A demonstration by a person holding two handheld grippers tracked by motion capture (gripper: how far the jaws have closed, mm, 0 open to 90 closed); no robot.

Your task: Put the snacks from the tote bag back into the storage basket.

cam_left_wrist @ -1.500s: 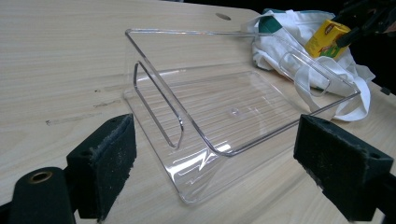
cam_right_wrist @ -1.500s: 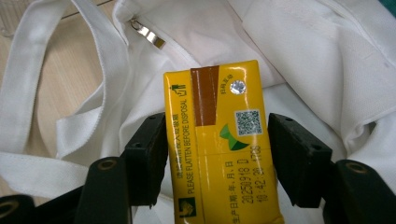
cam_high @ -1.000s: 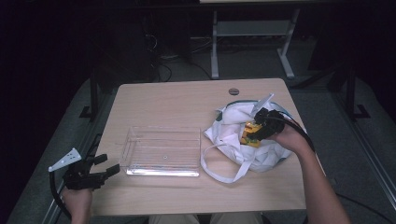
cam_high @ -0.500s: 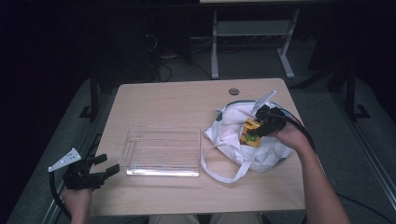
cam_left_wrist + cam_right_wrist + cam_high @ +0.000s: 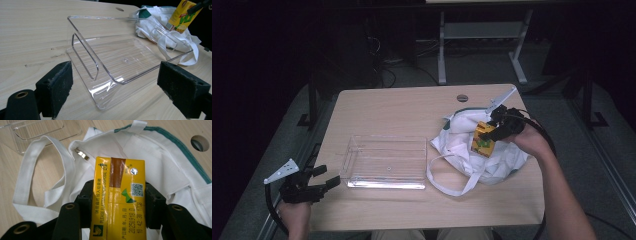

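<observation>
Yellow drink carton (image 5: 482,139) is clamped between the jaws of the right gripper (image 5: 490,134), pads pressed on both of its sides, and it's held up just above the white cloth bag (image 5: 469,150) that's slumped on the right half of the wooden table (image 5: 397,107). From the right gripper view you can see the carton's (image 5: 119,195) top face with its brown strip and foil straw hole, bag (image 5: 165,167) spread underneath. Clear plastic tray (image 5: 384,161) sits just left of the bag, nothing in it, with one bag strap lying close to its edge. Left gripper (image 5: 314,181) hangs off the table's near left corner with jaws spread wide, holding nothing, pointed at the tray (image 5: 120,60).
</observation>
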